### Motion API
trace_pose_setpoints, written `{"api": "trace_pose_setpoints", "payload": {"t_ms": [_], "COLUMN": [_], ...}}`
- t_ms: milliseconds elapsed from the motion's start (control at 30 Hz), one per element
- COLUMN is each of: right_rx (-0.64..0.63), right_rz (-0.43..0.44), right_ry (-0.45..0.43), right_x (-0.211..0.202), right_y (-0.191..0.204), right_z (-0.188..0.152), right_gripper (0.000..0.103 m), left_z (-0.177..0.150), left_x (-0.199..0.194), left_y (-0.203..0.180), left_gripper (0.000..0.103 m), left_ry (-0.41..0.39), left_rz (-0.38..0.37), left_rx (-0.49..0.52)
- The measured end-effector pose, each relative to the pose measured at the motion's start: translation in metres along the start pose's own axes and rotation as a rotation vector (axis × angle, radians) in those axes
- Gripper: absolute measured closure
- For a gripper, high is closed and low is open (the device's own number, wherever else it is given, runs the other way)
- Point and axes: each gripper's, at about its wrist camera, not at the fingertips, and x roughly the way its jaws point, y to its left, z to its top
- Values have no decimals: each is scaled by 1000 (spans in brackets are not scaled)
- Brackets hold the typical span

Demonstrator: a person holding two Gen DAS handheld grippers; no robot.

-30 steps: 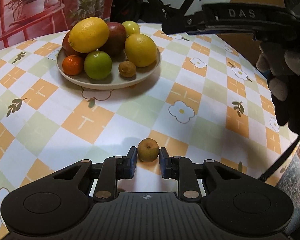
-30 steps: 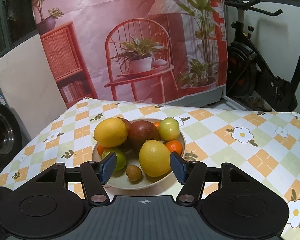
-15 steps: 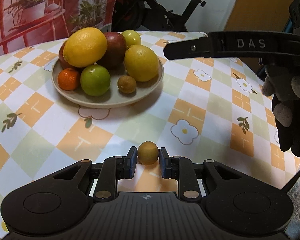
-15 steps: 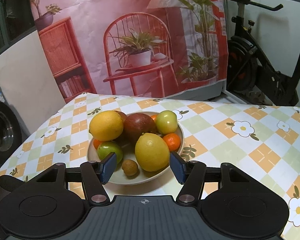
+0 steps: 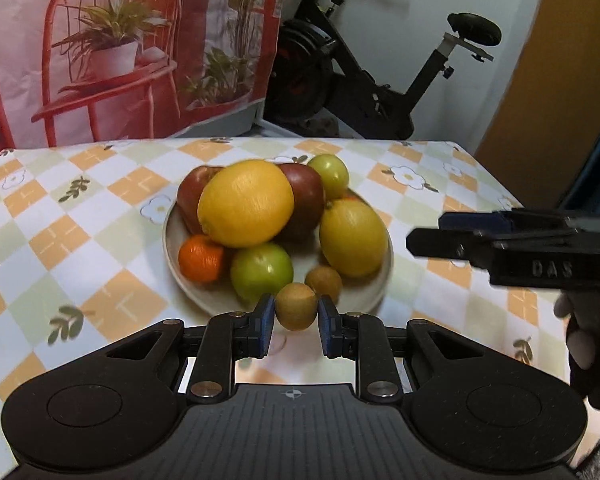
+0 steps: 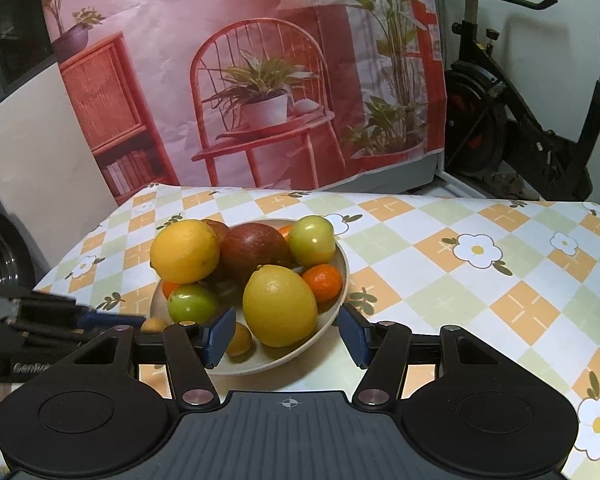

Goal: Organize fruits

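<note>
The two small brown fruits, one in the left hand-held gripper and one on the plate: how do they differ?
The held brown fruit is clamped in the left hand-held gripper, near the plate's rim; the plate's brown fruit lies free on the plate beside a lemon. The held one looks greener. Both are small and round.

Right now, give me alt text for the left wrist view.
The left gripper holds a small brown fruit at the near rim of a plate piled with lemons, apples and an orange. The right gripper reaches in from the right over a checked tablecloth.
</note>
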Motion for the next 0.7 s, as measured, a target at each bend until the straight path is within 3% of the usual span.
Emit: {"api": "trace_pose_setpoints", "payload": {"t_ms": [233, 467, 600, 667, 700], "right_rx": [0, -4, -16, -24, -27], "right_rz": [0, -4, -6, -8, -9], "right_ry": [0, -7, -22, -34, -40], "right_x": [1, -1, -10, -18, -21], "right_y": [1, 2, 8, 11, 13], "right_z": [1, 3, 5, 6, 7], "right_gripper": [49, 49, 48, 48, 48], "left_z": [5, 4, 2, 1, 1], "left_x": [18, 12, -7, -21, -30], "left_y": [-4, -1, 6, 9, 10], "left_gripper": [78, 75, 63, 53, 43], "left_ry": [15, 10, -16, -46, -65], "left_rz": [5, 10, 18, 24, 33], "left_rx": [18, 3, -37, -56, -64]}}
